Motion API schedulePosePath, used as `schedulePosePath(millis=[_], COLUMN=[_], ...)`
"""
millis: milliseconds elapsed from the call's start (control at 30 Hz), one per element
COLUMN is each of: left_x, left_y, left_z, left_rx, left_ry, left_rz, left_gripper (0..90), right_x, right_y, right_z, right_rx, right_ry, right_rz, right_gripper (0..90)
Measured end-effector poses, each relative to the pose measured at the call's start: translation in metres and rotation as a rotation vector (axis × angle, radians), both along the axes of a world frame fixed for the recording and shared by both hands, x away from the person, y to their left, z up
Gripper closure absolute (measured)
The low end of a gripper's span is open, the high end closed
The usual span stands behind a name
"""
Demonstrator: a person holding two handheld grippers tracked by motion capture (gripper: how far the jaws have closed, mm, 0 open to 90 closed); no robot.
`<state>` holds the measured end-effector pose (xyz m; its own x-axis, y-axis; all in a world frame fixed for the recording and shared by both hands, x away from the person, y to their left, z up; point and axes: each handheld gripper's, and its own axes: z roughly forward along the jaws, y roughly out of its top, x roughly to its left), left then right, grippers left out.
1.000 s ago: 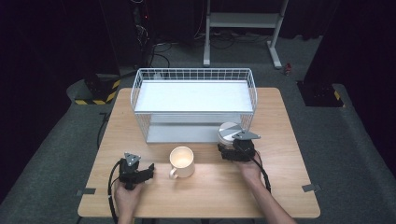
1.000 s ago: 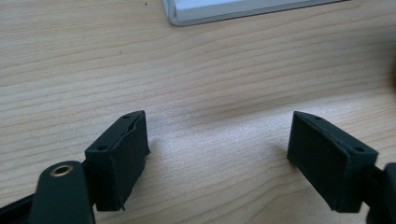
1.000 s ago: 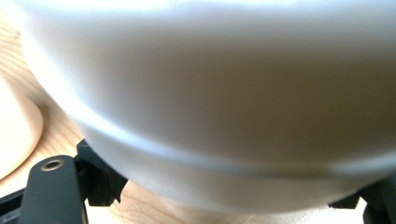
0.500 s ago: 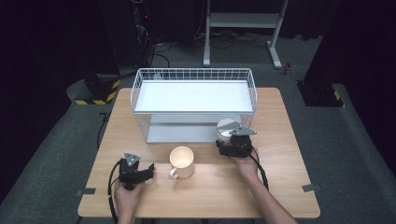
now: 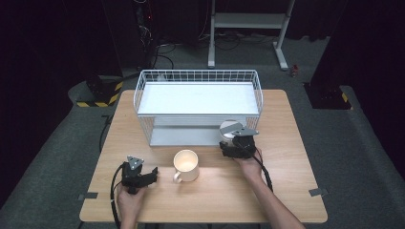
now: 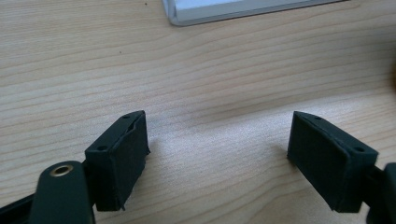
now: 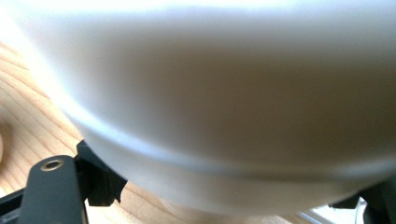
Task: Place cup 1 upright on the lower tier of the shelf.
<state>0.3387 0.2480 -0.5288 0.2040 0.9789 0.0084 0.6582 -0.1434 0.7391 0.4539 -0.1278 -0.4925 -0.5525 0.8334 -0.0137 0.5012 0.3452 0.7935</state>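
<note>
My right gripper (image 5: 232,139) sits at a pale grey-white cup (image 5: 229,127) in front of the wire rack, right of centre. In the right gripper view the cup (image 7: 201,93) spans the whole gap between the black jaws and covers both pads, so the jaws look closed on it. A cream mug (image 5: 186,165) stands mid-table, handle toward the near left. Left of the mug, my left gripper (image 5: 150,174) rests low on the table. Its jaws stand apart in the left gripper view (image 6: 217,154) with bare wood between them.
A white wire rack (image 5: 198,75) with a white shelf fills the back half of the wooden table (image 5: 286,191). Its base corner (image 6: 187,18) shows ahead of the left jaws. Dark floor, cables and a metal stand lie beyond the table.
The right hand and its gripper have shifted slightly left at the cup. The left gripper and the mug have stayed put.
</note>
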Motion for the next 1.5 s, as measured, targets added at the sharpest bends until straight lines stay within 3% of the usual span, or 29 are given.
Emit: schedulePosePath(millis=[333,567,1000,1333,1500], left_x=[0.0,0.0,0.0,0.0,0.0], left_y=[0.0,0.0,0.0,0.0,0.0], left_z=[0.0,0.0,0.0,0.0,0.0], left_rx=[0.0,0.0,0.0,0.0,0.0], left_ry=[0.002,0.0,0.0,0.001,0.0], left_rz=[-0.001,0.0,-0.001,-0.001,0.0], left_gripper=[20.4,20.4,20.4,20.4,20.3], right_x=[0.004,0.01,0.018,0.021,0.02], right_y=[0.0,0.003,0.005,0.007,0.004], right_z=[-0.002,0.0,-0.003,-0.001,-0.002], right_rx=[0.011,-0.001,0.005,0.004,0.034], right_ry=[-0.012,0.008,-0.02,0.004,0.013], right_rz=[-0.006,-0.015,-0.019,-0.034,-0.026], right_gripper=[18.7,18.7,18.7,18.3,16.9])
